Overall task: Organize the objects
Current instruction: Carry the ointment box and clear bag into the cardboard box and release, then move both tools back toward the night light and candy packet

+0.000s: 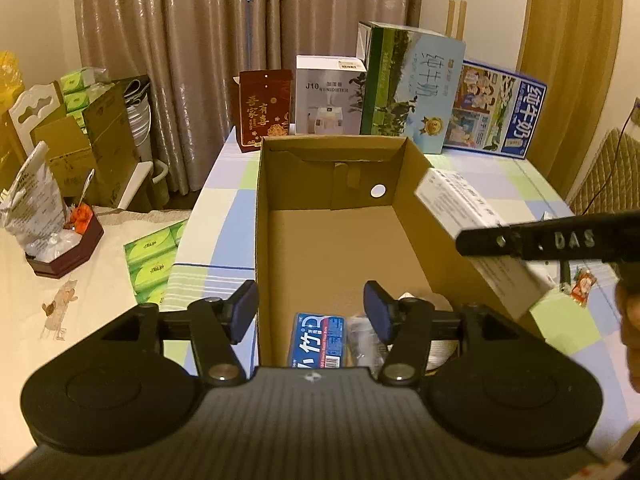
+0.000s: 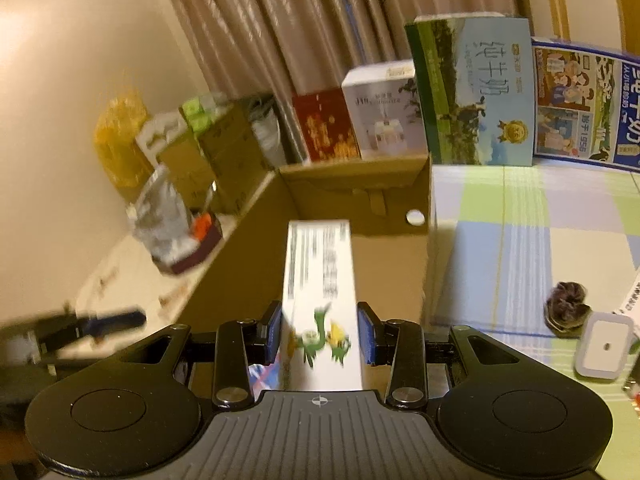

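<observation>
An open cardboard box (image 1: 332,240) stands on the checked tablecloth. A blue packet (image 1: 318,338) and a clear-wrapped item (image 1: 362,340) lie at its near end. My left gripper (image 1: 311,312) is open, its jaws straddling the box's left wall near the front. My right gripper (image 2: 320,334) is shut on a long white carton (image 2: 320,280) with green cartoon print, held over the box's right wall. In the left wrist view the white carton (image 1: 472,224) and the right gripper's finger (image 1: 540,242) hang over the box's right rim.
Milk cartons (image 1: 412,84), a humidifier box (image 1: 330,96) and a red box (image 1: 264,108) line the table's back. A dark round object (image 2: 566,308) and a white lidded container (image 2: 604,344) lie to the right of the box. Tissue packs (image 1: 154,264) lie left.
</observation>
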The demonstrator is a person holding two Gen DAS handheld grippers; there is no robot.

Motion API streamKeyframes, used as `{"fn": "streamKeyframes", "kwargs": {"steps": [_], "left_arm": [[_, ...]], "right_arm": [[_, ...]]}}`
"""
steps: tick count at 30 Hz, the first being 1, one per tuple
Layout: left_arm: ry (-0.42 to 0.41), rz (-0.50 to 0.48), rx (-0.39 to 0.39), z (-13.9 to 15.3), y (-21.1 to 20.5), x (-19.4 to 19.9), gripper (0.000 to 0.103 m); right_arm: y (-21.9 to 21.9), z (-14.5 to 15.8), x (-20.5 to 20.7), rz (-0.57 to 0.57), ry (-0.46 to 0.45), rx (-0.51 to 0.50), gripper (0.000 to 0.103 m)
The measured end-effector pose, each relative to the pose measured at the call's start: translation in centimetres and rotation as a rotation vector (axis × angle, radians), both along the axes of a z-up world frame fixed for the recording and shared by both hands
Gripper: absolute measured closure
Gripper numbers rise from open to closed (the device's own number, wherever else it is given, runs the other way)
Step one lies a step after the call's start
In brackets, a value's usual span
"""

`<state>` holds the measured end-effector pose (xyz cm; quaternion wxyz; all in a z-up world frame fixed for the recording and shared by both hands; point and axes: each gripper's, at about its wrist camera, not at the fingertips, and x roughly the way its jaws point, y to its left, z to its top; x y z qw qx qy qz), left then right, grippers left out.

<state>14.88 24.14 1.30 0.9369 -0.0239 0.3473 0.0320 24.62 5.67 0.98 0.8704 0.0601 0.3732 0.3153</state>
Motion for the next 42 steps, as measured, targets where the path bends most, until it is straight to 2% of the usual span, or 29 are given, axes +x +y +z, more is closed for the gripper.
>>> {"fn": "streamKeyframes", "kwargs": {"steps": [2, 6, 14, 22, 26, 28, 33, 42], "left_arm": [[-0.003, 0.009, -0.003, 0.1, 0.2, -0.2, 0.041], [-0.008, 0.019, -0.005, 0.3, 0.2, -1.0, 0.032], [-0.019, 0.028, -0.027, 0.8, -0.8, -3.3, 0.024], [-0.052, 0.026, -0.052, 2.2, -3.5, -7.2, 0.012], [-0.070, 0.013, -0.072, 3.0, -5.3, -9.0, 0.001], [-0.073, -0.001, -0.078, 3.2, -6.4, -9.6, 0.001], [-0.083, -0.044, -0.065, 3.8, -9.6, -10.5, 0.001], [-0.076, -0.134, -0.061, 3.9, -15.0, -10.3, 0.001]], "right_arm": [[-0.4, 0.3, 0.2, -0.031, 0.005, 0.033, 0.033], [-1.4, 0.8, -0.5, -0.043, -0.011, 0.038, 0.032], [-5.2, 1.4, -4.5, -0.103, -0.033, 0.009, 0.029], [-10.2, 2.8, -10.2, -0.179, -0.083, -0.020, 0.014], [-13.2, 3.2, -13.0, -0.216, -0.095, -0.040, 0.006], [-14.9, 3.4, -14.4, -0.238, -0.106, -0.058, 0.002], [-19.2, 3.6, -16.8, -0.317, -0.117, -0.104, 0.002], [-25.7, 3.0, -18.9, -0.430, -0.094, -0.124, 0.002]]}}
